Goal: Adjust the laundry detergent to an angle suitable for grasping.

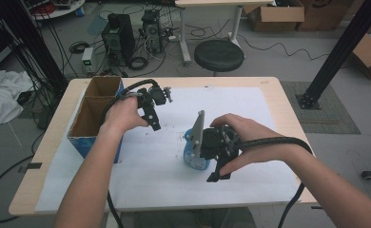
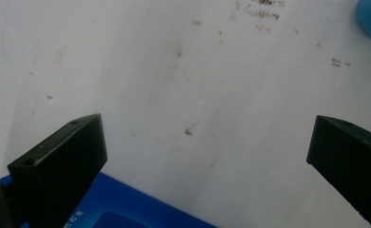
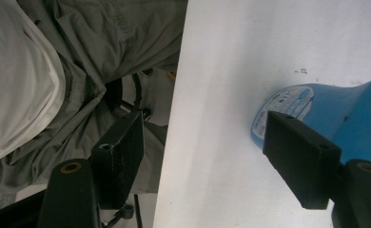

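A blue plastic bottle (image 1: 194,154) lies near the tabletop's (image 1: 269,85) middle, base toward the near edge, beside the half-open, empty right tool (image 3: 212,156); left tool (image 2: 205,156) wide open.

Light wooden table (image 1: 278,102) under a white sheet (image 1: 250,109), grey floor (image 1: 269,57) strewn with black cables, round black stool (image 1: 219,55) beyond the table, computer towers (image 1: 118,35), cardboard boxes (image 1: 274,14), black metal frame post (image 1: 338,54), white cloth (image 1: 0,97), dim even light
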